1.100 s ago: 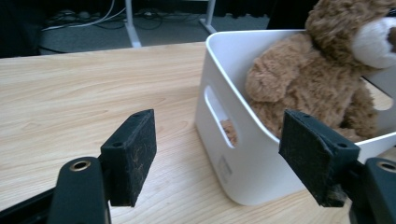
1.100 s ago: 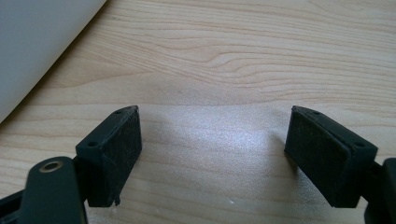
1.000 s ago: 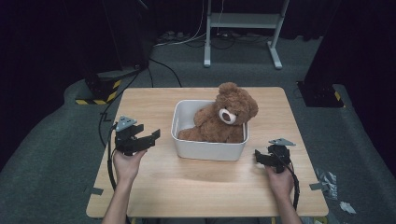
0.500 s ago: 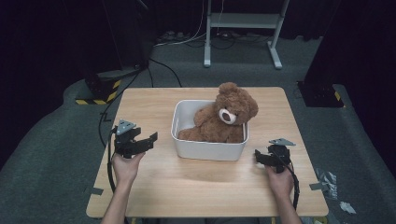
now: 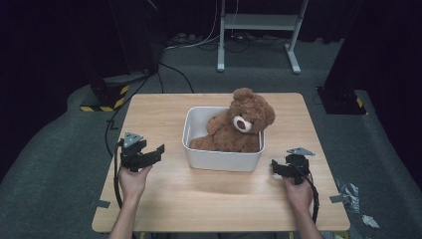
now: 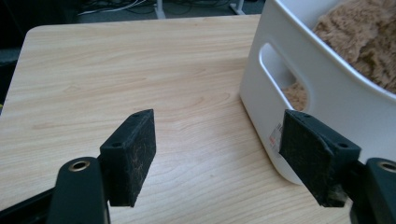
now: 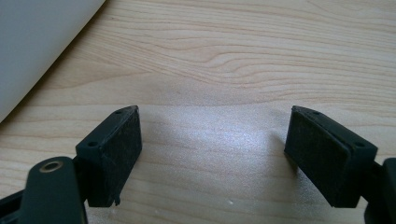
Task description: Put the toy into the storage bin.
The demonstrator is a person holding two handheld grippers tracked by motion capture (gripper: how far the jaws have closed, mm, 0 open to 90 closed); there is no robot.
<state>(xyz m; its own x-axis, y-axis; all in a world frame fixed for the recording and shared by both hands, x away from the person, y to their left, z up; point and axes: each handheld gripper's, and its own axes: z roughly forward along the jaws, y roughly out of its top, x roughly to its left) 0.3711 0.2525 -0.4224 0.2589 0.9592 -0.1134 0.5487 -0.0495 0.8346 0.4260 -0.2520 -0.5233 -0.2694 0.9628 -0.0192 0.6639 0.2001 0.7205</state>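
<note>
1. Left gripper (image 5: 158,149) is hovering in the left hand (image 5: 132,179), jaws standing wide apart, nothing between them.
2. Right gripper (image 5: 274,167) is sitting low in the right hand (image 5: 298,191), jaws gaping, holding nothing.

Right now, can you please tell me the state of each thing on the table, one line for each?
Teddy bear: sitting inside the bin, head above the rim, not gripped.
White bin: upright on the table, holding the bear.
Left gripper: open, nothing between the jaws, beside the bin's handle cutout.
Right gripper: open, nothing held, low over bare wood to the right of the bin.
Table: wooden, carrying the bin.
</note>
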